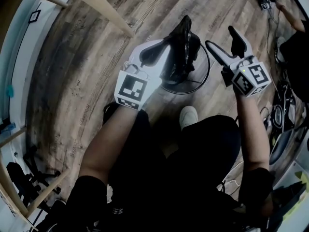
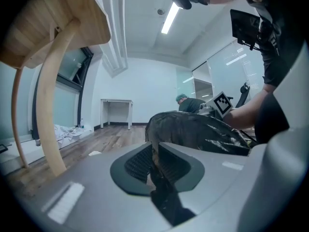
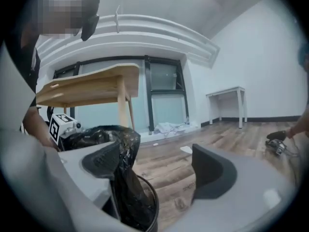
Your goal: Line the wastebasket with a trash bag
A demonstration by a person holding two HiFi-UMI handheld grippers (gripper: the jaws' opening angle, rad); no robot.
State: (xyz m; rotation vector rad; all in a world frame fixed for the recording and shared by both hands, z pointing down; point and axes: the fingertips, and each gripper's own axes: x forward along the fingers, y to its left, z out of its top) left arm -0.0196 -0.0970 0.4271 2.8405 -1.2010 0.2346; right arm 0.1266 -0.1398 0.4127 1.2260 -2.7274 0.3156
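A black trash bag [image 1: 182,46] hangs bunched over a round black wastebasket [image 1: 204,74] on the wood floor. My left gripper [image 1: 163,46] is shut on the bag's left edge. In the left gripper view a strip of black film [image 2: 157,164] is pinched between the pads, and the rest of the bag [image 2: 195,129] billows beyond. My right gripper [image 1: 219,36] stands open just right of the bag with nothing between its fingers. In the right gripper view [image 3: 157,151] the bag [image 3: 124,178] drapes beside the left finger, down into the wastebasket's rim [image 3: 154,204].
A wooden table's legs [image 1: 96,6] stand to the left and behind. My white shoe [image 1: 188,116] is close to the basket. Another person [image 1: 292,23] and cables are at the right. A white table [image 2: 116,111], crumpled cloth [image 3: 169,127] and a tool [image 3: 276,137] lie farther off.
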